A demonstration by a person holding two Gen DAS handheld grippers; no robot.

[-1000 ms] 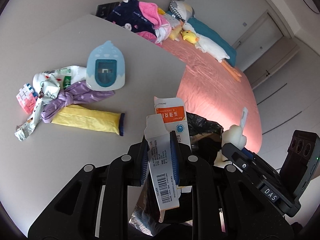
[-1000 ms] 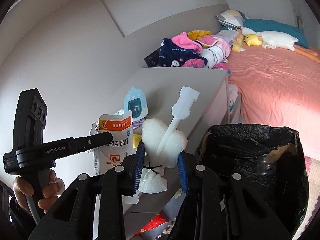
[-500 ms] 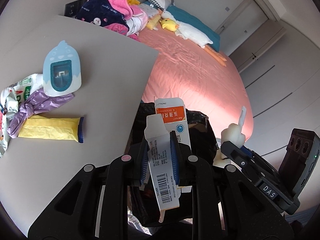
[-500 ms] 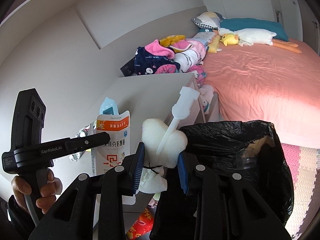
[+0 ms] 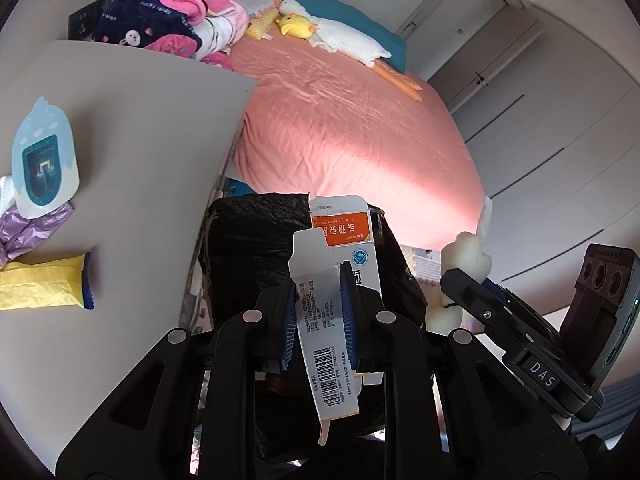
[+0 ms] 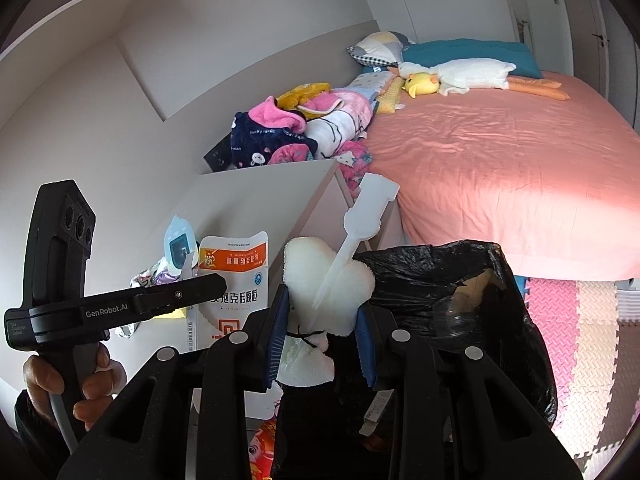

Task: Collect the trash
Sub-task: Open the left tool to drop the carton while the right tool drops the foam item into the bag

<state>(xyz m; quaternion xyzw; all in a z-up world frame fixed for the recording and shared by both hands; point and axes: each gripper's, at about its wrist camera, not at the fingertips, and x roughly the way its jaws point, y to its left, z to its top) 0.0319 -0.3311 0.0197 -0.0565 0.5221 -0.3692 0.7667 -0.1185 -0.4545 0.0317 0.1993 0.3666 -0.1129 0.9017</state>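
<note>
Now we are swinging both loads off the table [image 5: 132, 152] and over the black bin bag [image 6: 460, 280]: left gripper [image 5: 319, 316] clamped on the flattened carton [image 5: 332, 280], right gripper [image 6: 322, 334] clamped on the white sponge brush [image 6: 332, 280]; release is coming next, we judge.

Both wrist views overlook the bin [image 5: 256, 248] closely.
</note>
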